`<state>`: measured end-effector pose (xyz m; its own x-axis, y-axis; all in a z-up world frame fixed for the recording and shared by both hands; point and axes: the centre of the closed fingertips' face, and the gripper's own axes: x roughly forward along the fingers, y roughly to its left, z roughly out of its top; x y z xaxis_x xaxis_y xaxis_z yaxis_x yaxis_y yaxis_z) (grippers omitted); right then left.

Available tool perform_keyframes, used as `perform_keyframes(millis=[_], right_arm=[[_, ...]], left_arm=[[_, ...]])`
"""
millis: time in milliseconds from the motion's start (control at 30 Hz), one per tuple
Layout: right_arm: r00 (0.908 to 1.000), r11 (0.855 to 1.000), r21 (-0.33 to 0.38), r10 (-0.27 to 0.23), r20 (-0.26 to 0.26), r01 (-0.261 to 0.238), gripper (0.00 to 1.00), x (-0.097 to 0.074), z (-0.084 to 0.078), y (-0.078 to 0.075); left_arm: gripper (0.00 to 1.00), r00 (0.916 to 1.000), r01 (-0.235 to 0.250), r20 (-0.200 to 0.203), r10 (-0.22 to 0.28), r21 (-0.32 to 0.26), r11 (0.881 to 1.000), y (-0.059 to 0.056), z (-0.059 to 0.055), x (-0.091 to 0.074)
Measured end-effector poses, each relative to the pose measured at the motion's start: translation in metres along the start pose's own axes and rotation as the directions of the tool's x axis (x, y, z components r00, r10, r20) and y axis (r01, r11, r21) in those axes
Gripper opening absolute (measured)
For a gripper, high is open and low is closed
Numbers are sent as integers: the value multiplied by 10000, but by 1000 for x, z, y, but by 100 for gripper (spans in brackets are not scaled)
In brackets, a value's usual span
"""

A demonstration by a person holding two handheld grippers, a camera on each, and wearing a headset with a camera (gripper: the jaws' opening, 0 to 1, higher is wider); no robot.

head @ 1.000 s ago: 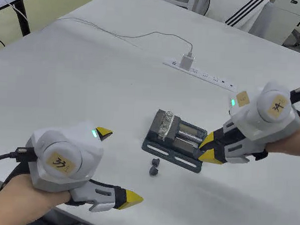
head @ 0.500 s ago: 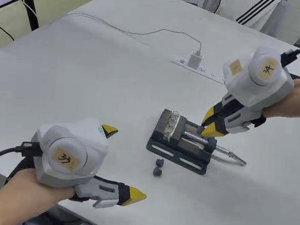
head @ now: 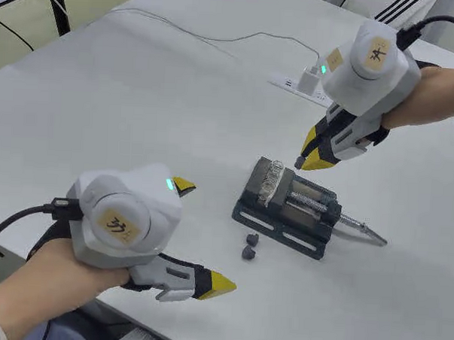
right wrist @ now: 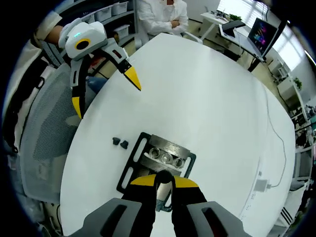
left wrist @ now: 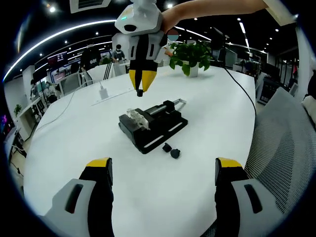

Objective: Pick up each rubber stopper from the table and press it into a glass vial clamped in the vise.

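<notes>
A black vise [head: 287, 210] clamps a row of clear glass vials [head: 270, 179] on the white table. Two dark rubber stoppers [head: 249, 245] lie loose in front of it. My right gripper [head: 303, 163] hangs just above and behind the vials, shut on a small dark stopper [head: 299, 163]. Its own view looks straight down past the nearly closed jaws [right wrist: 163, 180] onto the vials [right wrist: 166, 157] and vise [right wrist: 132, 168]. My left gripper [head: 202, 235] is open and empty, low at the near left; vise [left wrist: 153, 126] and loose stoppers [left wrist: 171, 150] lie ahead of it.
A white power strip with a charger [head: 309, 82] and cable lies behind the vise. The vise's screw handle [head: 364, 233] sticks out to the right. A potted plant [left wrist: 190, 57] stands at the far table edge and a mesh chair [left wrist: 281, 138] beside the table.
My right gripper has risen from the vise's screw end and moved to above the vials. The left gripper has stayed about where it was; the head camera has shifted.
</notes>
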<state>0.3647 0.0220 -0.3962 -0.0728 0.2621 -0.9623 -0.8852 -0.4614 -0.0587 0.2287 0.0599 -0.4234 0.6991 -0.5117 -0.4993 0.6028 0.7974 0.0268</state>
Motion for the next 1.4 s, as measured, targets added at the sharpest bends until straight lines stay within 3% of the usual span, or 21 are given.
perform_keyframes(millis=[500,1067,1400], right_arm=[[9991,9992,-154,362,-201,-366,7,22,4,-17],[9980,9983,-40,578,-271,-579,7,35,6,-15],[9962,9979,-92,642,-582,-649,6,36,3,-15]], left_arm=[[82,9998,-61,-184,55,-293,9996,6,-8,0],[81,9993,-71,-371,48,-634,9980,9,-21,-3],[80,9992,-69,-404,38,-784,9969,9,-23,0]])
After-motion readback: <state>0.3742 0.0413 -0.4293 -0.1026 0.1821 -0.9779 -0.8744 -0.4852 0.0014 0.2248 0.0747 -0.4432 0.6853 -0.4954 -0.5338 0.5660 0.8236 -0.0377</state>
